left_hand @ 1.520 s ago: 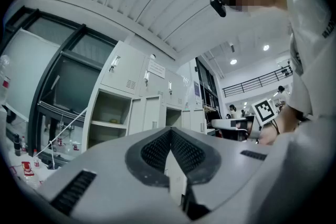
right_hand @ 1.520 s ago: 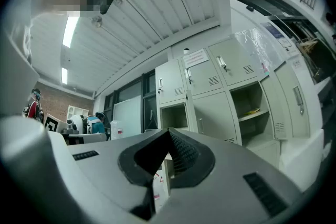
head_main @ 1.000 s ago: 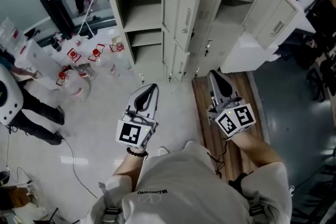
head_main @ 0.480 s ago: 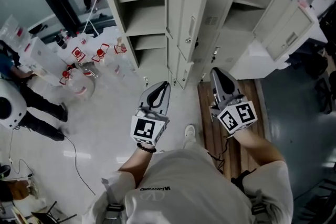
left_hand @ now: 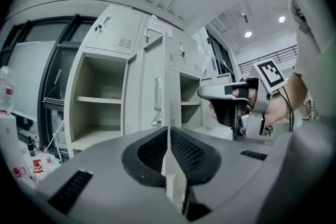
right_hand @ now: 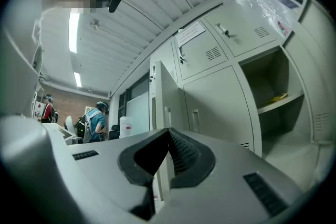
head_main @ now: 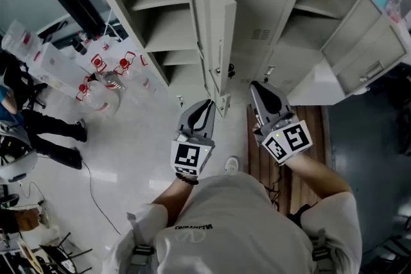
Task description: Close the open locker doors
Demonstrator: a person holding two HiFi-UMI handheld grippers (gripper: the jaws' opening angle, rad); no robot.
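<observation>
A bank of cream metal lockers fills the top of the head view. Its middle door (head_main: 214,29) stands wide open, edge-on towards me, beside an open shelved compartment (head_main: 160,16). Farther right, another compartment (head_main: 324,13) is open and its door (head_main: 376,58) swings out to the right. My left gripper (head_main: 205,104) is shut and empty, just short of the middle door's lower edge. My right gripper (head_main: 258,86) is also shut and empty, right of that door. The left gripper view has its shut jaws (left_hand: 168,136) in line with the door edge (left_hand: 157,92). The right gripper view shows shut jaws (right_hand: 167,139) below the door (right_hand: 161,99).
Clear bottles with red labels (head_main: 103,74) stand on the floor at left, near a person's legs (head_main: 51,138). A cable (head_main: 90,183) trails over the floor. A wooden board (head_main: 273,167) lies under my right arm. Something yellow (right_hand: 278,97) lies on the right compartment's shelf.
Both grippers have moved forward towards the lockers, which now sit closer and larger. The left gripper has drawn up close to the middle door's lower edge. Both stay shut.
</observation>
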